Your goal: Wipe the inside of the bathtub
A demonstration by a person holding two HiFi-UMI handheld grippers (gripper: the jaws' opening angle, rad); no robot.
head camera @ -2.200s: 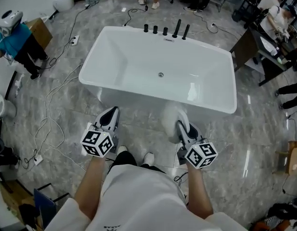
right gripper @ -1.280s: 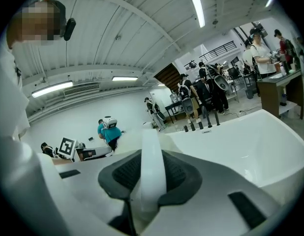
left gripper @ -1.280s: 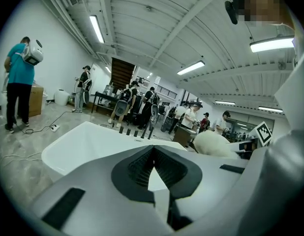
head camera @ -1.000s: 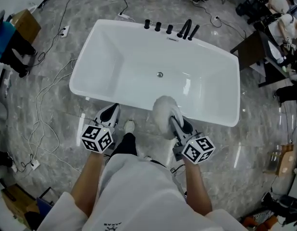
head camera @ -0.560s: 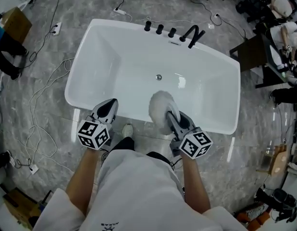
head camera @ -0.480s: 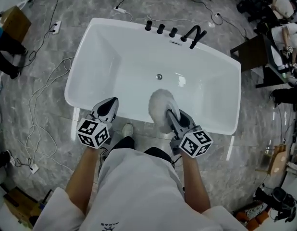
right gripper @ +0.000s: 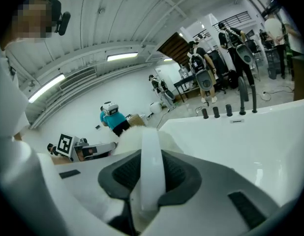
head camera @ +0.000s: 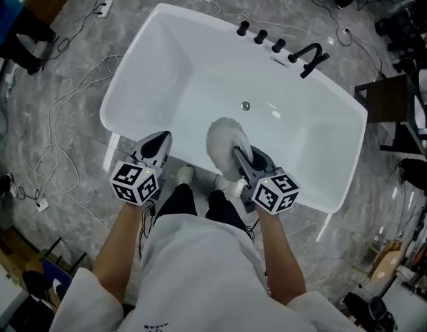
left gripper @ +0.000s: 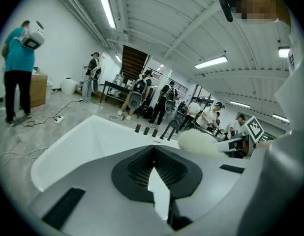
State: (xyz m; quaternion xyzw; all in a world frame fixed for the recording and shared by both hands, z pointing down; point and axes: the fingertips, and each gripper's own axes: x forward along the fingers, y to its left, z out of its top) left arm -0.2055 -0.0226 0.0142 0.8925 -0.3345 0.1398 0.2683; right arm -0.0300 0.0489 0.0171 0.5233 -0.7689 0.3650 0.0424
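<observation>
Over the bathtub (head camera: 130,81) near side, the right gripper (head camera: 238,156) clamps a fluffy duster (head camera: 223,134), the left gripper (head camera: 159,141) is closed empty; wiping seems not started.

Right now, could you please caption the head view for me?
Right gripper holds a fluffy white duster over the bathtub; left gripper shut.

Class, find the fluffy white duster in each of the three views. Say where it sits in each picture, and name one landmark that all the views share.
Head view: duster at centre, over the bathtub's near side, held by the right gripper.
Left gripper view: duster right of centre, its fluffy head showing.
Right gripper view: duster at centre, handle clamped between the jaws.
Shared landmark: black taps on the far rim.
</observation>
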